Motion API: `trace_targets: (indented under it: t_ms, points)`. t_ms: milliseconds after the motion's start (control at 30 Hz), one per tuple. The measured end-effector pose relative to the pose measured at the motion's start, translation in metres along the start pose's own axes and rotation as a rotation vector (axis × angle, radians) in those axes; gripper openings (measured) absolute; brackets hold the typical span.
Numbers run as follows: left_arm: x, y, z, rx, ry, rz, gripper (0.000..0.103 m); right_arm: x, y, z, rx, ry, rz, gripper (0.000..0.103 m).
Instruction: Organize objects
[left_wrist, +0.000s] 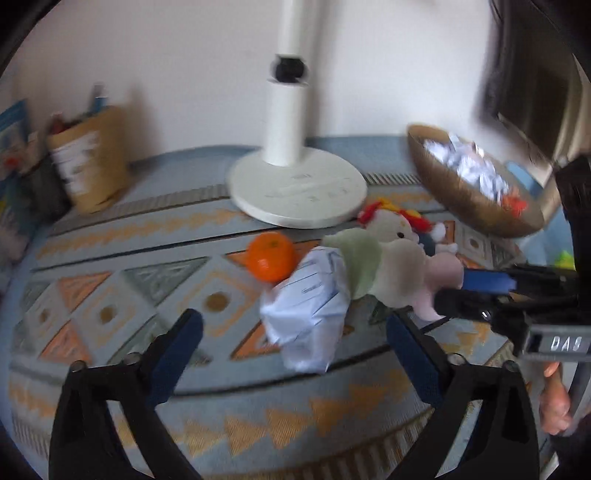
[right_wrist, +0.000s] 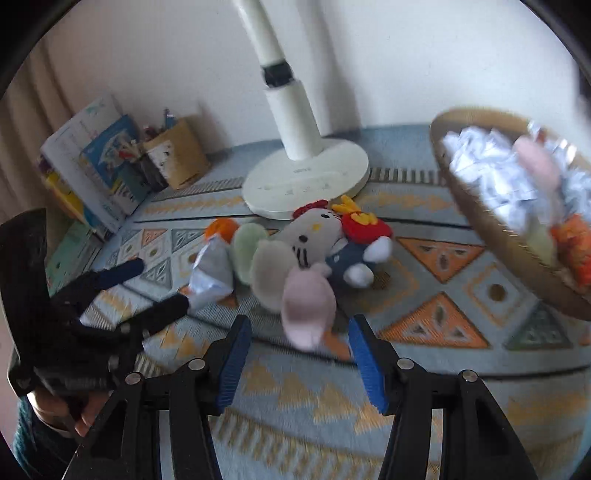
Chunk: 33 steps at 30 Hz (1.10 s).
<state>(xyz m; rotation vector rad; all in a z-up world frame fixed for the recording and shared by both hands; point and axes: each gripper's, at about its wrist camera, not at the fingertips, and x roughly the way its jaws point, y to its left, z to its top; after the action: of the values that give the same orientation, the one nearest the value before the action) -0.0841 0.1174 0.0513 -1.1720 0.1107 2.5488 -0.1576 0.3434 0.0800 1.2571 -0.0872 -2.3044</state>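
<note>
A crumpled paper ball (left_wrist: 306, 306) lies on the patterned rug (left_wrist: 110, 295), between the fingers of my left gripper (left_wrist: 293, 321), which is open and apart from it. A soft toy of green, white and pink lumps (right_wrist: 266, 273) lies beside the paper ball (right_wrist: 212, 273). Its pink end (right_wrist: 306, 310) sits between the blue pads of my right gripper (right_wrist: 297, 332), with a gap on each side, so that gripper is open. Behind are a white cat plush (right_wrist: 314, 236) and an orange ball (left_wrist: 271, 256). The left gripper (right_wrist: 162, 282) shows at the left of the right wrist view.
A woven basket (right_wrist: 517, 258) at the right holds crumpled paper and soft things. The white round base of a standing fan (left_wrist: 299, 188) stands behind the toys. A brown paper bag (left_wrist: 92, 162) and books (right_wrist: 92, 166) lean at the wall on the left.
</note>
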Motion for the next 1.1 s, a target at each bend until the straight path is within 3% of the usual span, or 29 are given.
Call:
trace_targets:
  t_ms: [33,133,167,233,300,433,533,600,667,700,733,767,800,867,933,1100]
  points:
    - [0.004,-0.003,0.000,0.014,0.005,-0.013,0.086,0.006,-0.003,0.004,0.021,0.005,0.022,0.043]
    - [0.019,-0.010,0.001,0.045,0.047,-0.013,0.056,0.014,-0.006,0.007,0.045,0.028,0.067,0.026]
    - [0.023,-0.012,-0.002,0.048,0.075,-0.004,0.032,0.013,-0.006,0.006,0.051,0.030,0.071,0.026]
    - [0.020,-0.012,-0.004,0.045,0.064,0.006,0.017,0.007,-0.008,0.000,0.094,0.040,0.099,0.026]
    - [0.011,-0.009,-0.011,-0.023,0.072,-0.049,0.013,-0.001,-0.015,-0.007,0.160,0.048,0.139,0.026]
    - [-0.028,-0.011,-0.033,-0.068,0.037,-0.086,0.013,-0.030,-0.041,-0.037,0.364,0.077,0.257,0.026]
    - [-0.054,-0.014,-0.052,-0.092,0.048,-0.148,0.013,-0.049,-0.060,-0.068,0.480,0.087,0.277,0.027]
    - [-0.064,-0.018,-0.063,-0.082,0.068,-0.176,0.013,-0.052,-0.064,-0.084,0.490,0.121,0.256,0.027]
    - [-0.070,-0.022,-0.073,-0.051,0.085,-0.176,0.014,-0.052,-0.060,-0.095,0.408,0.186,0.229,0.027]
    - [-0.069,-0.023,-0.076,-0.033,0.097,-0.150,0.022,-0.055,-0.057,-0.098,0.367,0.181,0.218,0.029]
    - [-0.066,-0.024,-0.079,-0.015,0.114,-0.119,0.031,-0.061,-0.052,-0.099,0.286,0.170,0.168,0.038]
    - [-0.064,-0.024,-0.083,-0.001,0.137,-0.088,0.047,-0.065,-0.048,-0.100,0.233,0.164,0.124,0.044]
    - [-0.061,-0.023,-0.086,0.006,0.153,-0.062,0.067,-0.070,-0.044,-0.099,0.160,0.153,0.051,0.058]
    - [-0.059,-0.018,-0.094,-0.005,0.165,-0.016,0.087,-0.078,-0.041,-0.100,0.064,0.124,-0.022,0.063]
    - [-0.060,-0.011,-0.096,-0.021,0.155,-0.015,0.087,-0.082,-0.040,-0.100,0.002,0.129,-0.027,0.063]
    - [-0.067,0.003,-0.100,-0.097,0.135,-0.030,0.087,-0.077,-0.039,-0.093,-0.014,0.130,0.007,0.063]
